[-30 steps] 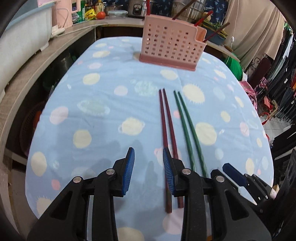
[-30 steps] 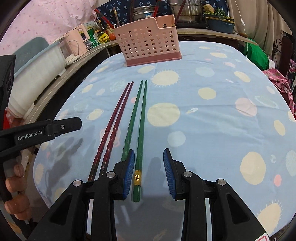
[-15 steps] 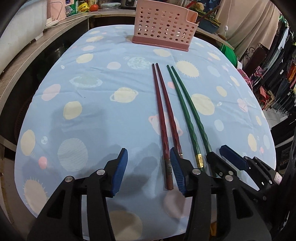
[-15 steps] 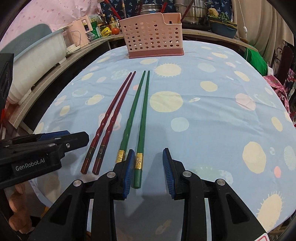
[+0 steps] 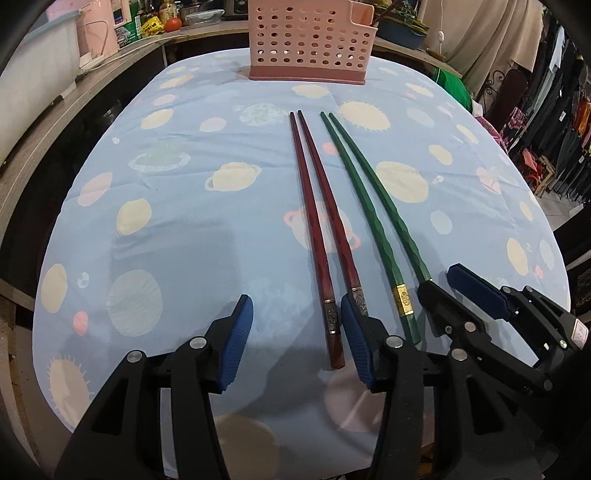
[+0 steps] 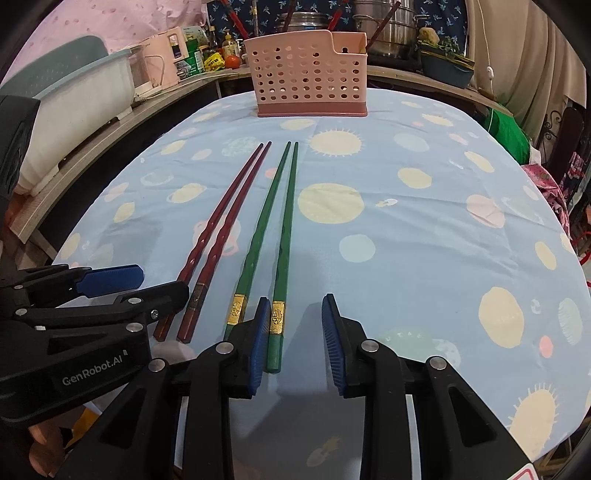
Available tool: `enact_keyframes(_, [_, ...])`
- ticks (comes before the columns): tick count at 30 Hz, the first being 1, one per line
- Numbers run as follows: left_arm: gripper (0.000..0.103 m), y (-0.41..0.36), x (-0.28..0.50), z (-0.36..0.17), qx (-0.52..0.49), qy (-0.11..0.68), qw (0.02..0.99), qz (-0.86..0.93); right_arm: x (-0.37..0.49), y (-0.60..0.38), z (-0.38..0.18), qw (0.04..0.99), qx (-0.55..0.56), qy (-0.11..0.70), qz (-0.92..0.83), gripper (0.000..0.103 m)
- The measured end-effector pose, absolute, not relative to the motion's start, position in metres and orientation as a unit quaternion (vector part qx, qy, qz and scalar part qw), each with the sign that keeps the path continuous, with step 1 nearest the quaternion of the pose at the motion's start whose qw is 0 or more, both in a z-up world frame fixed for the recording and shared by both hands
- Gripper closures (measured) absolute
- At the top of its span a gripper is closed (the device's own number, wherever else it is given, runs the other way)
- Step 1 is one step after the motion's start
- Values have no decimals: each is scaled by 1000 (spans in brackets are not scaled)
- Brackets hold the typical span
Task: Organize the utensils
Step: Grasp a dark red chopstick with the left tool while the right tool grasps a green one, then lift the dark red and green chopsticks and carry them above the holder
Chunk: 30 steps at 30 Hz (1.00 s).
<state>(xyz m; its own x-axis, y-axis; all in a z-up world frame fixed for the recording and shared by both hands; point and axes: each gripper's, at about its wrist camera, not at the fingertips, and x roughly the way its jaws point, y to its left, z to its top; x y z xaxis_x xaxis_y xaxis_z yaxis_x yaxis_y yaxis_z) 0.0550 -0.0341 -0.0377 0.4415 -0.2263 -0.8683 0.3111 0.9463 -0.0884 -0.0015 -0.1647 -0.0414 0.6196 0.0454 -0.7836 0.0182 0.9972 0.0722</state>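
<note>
Two dark red chopsticks (image 5: pixel 321 221) (image 6: pixel 221 225) and two green chopsticks (image 5: pixel 373 210) (image 6: pixel 277 221) lie side by side on the blue tablecloth (image 5: pixel 184 221), pointing at a pink perforated utensil basket (image 5: pixel 310 40) (image 6: pixel 308 79) at the far end. My left gripper (image 5: pixel 297 343) is open and empty, its right finger next to the butt ends of the red pair. My right gripper (image 6: pixel 295 339) is open and empty, with the butt end of the right green chopstick between its fingers. Each gripper shows in the other's view, the right one (image 5: pixel 465 291) and the left one (image 6: pixel 122 284).
A wooden counter (image 6: pixel 110 129) runs along the left with a white tub (image 6: pixel 70 96), a pink appliance (image 6: pixel 162 59) and bottles. Pots (image 6: pixel 384 26) and a bowl of greens (image 6: pixel 447 66) stand behind the basket. Clothes hang at the right (image 5: pixel 554 129).
Both grippers have drawn back toward the near table edge, so the chopsticks' butt ends have come into view. Both stay open and the chopsticks have not moved.
</note>
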Motion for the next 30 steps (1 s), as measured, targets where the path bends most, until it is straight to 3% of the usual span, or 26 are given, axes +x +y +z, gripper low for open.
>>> enact_keyframes(4, [60,-36,54,-38,56,498,852,-151,-2,-165,-42,900,36,434,3,79])
enact_keyframes(14, [96,-31,54,-38,62,493,857,-137,-3,-170,-42,901,44,432,-3,89])
enact_keyframes(17, [96,-31,54,-39,60,493,857,-138,-3,-171,-42,900,47,433,-3,94])
enact_keyframes(30, [96,-29,58,-34,52,507,849,-140,-3,-177,-32,896,71,438,10,96])
